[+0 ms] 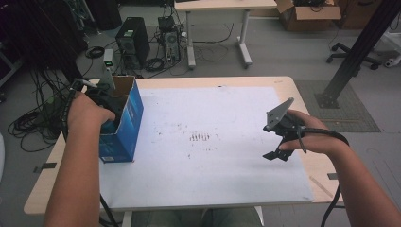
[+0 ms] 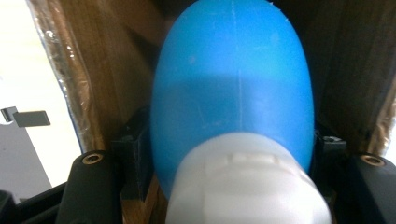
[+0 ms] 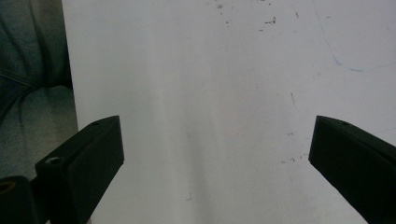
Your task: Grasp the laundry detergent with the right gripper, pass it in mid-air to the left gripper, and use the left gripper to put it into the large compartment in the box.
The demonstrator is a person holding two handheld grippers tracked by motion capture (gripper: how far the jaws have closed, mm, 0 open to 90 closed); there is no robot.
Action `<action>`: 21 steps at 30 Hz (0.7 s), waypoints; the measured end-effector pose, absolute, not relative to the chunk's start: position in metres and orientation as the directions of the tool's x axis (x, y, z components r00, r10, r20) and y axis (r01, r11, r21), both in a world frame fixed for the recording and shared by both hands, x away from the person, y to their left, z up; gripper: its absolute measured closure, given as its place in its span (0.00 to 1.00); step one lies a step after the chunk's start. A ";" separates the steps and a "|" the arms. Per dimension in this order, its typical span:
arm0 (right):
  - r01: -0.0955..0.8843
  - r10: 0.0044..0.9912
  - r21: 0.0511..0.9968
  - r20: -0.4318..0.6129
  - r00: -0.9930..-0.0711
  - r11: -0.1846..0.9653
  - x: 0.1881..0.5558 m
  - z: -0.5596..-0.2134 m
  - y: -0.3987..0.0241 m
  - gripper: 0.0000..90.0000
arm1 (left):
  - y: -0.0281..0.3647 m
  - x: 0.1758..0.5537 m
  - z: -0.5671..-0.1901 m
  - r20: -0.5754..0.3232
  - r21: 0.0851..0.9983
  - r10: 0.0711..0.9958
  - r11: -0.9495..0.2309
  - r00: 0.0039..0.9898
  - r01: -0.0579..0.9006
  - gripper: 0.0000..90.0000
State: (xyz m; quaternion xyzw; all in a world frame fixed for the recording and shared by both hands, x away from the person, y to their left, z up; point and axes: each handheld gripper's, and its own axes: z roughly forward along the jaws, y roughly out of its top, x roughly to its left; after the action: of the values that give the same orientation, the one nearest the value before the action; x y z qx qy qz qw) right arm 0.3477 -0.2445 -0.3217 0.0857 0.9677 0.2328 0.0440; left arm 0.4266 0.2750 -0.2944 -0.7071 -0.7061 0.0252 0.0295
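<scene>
So the whole thing comes down to the left gripper (image 2: 231, 149), which is stuck down inside the blue box (image 1: 130, 118). A blue bottle (image 2: 231, 93) sits dead centre between its fingers (image 2: 135, 154). The long axis runs straight away from the fingers: white cap (image 2: 247, 182) at the near end by the gripper body, rounded end pointing deeper into the box. The pads sit right against both sides of the bottle, so by the look of it they're pinching it, not spread clear.

Brown cardboard walls are close on either side of the fingers. My guess is the only sensible way to move is back along that same axis, out through the open top. Sideways would just shove the box around.

The right gripper (image 1: 276, 142) is well apart, hovering over the white mat (image 1: 213, 165). Its fingers (image 3: 84, 158) are spread wide with nothing between them. The left hand (image 1: 87, 113) is obviously the nearer one, so it's the left's job.
</scene>
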 end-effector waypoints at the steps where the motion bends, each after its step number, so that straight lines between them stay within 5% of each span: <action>1: 0.145 0.186 0.457 -0.046 -0.981 0.877 0.348 -0.322 -0.244 0.04 | 0.275 0.427 -0.294 0.006 -0.077 1.000 -0.001 0.002 0.997 0.36; 21: 0.143 0.187 0.467 -0.049 -0.981 0.872 0.344 -0.321 -0.248 0.04 | 0.271 0.421 -0.266 0.027 -0.033 1.000 -0.005 0.006 0.999 0.25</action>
State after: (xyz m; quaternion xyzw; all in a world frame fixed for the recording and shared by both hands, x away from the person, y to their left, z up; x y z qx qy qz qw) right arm 0.3444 -0.2478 -0.3206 0.0854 0.9664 0.2377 0.0465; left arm 0.4209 0.2713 -0.2662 -0.7087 -0.7052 0.0021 0.0216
